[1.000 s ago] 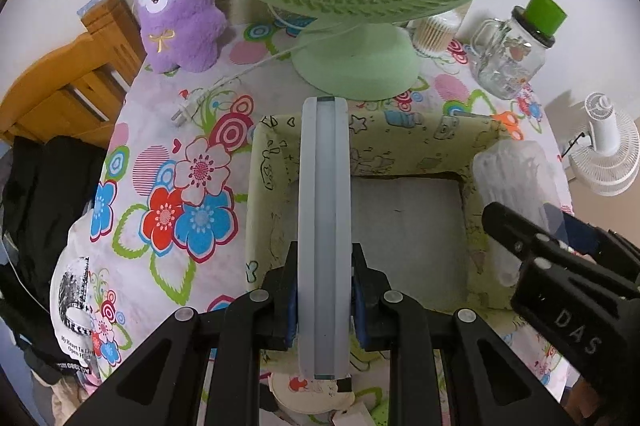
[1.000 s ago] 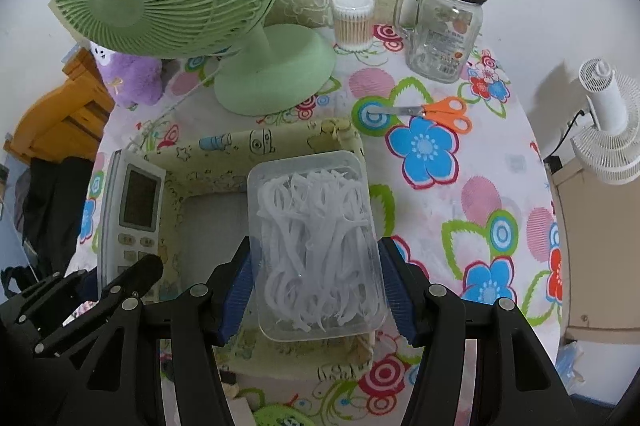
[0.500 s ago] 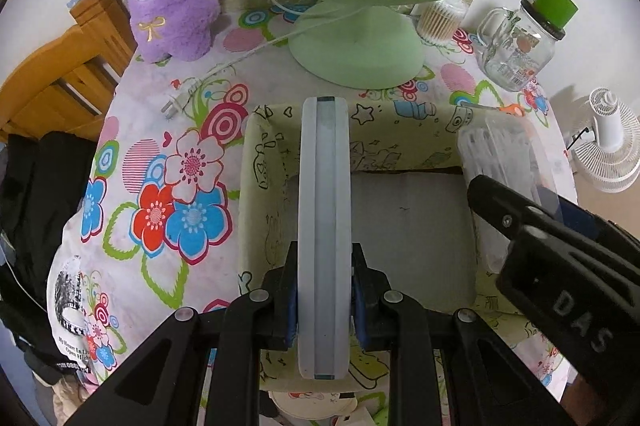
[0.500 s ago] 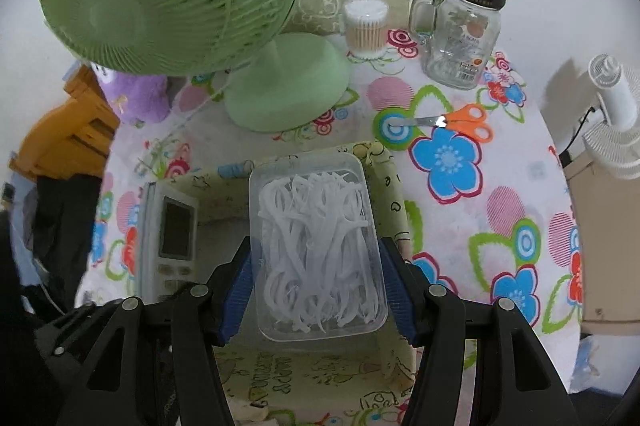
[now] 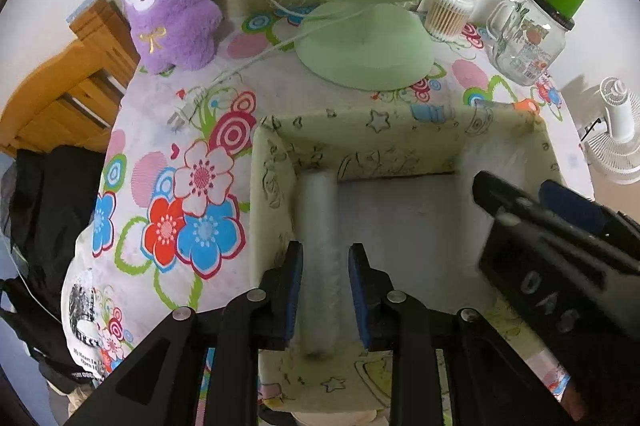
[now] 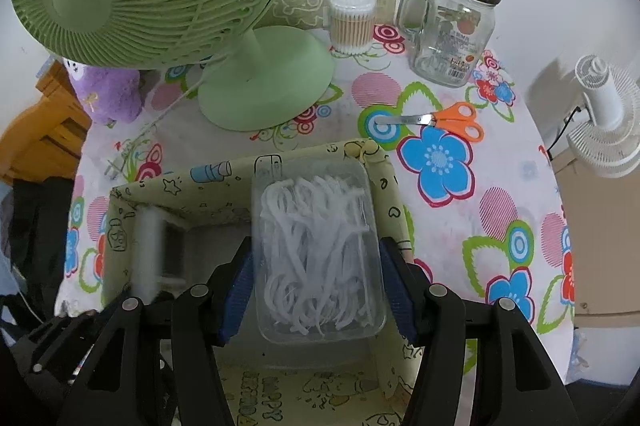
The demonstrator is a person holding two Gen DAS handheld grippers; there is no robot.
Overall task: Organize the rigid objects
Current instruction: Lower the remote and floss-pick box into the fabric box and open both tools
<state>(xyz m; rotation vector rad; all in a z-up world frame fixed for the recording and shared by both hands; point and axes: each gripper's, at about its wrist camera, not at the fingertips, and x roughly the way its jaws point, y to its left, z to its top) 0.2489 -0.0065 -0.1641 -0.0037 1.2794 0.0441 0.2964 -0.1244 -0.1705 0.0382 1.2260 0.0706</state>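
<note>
**A:** What is nearest the cameras?

**B:** The left gripper point(image 5: 325, 282), pointing steeply down into the pale green fabric storage box with cartoon doodles point(image 5: 272, 186). Its jaws have just been opening; the white slab-shaped remote control point(image 5: 320, 226) lies blurred between the blue pads point(image 5: 293, 290), on edge against the box's left wall, and the pads stand slightly off it.

**A:** And the other hand?

**B:** The right gripper point(image 6: 316, 282) has its jaws clamped on the clear plastic rectangular tub of white floss picks point(image 6: 316, 250), held over the box's right side, above the rim near the far right corner.

**A:** Can each gripper be seen from the other?

**B:** Yes. The right one looms black at the right edge of the left wrist view; the left one shows dark at the lower left of the right wrist view.

**A:** Beyond the box?

**B:** On the flowered tablecloth point(image 6: 440, 162), orange-handled scissors point(image 6: 444, 120) lie just past the box's far right corner. Farther on stands the mint green desk fan point(image 6: 256, 82), its white cord and plug point(image 5: 180, 114) trailing left. A purple plush rabbit point(image 5: 172, 6) sits far left, a round tub of cotton swabs point(image 6: 352, 22) behind the fan's base, and a glass mug jar with a green cap point(image 6: 456, 26) far right. Off the table, a small white fan point(image 6: 604, 114) stands at the right.
</note>
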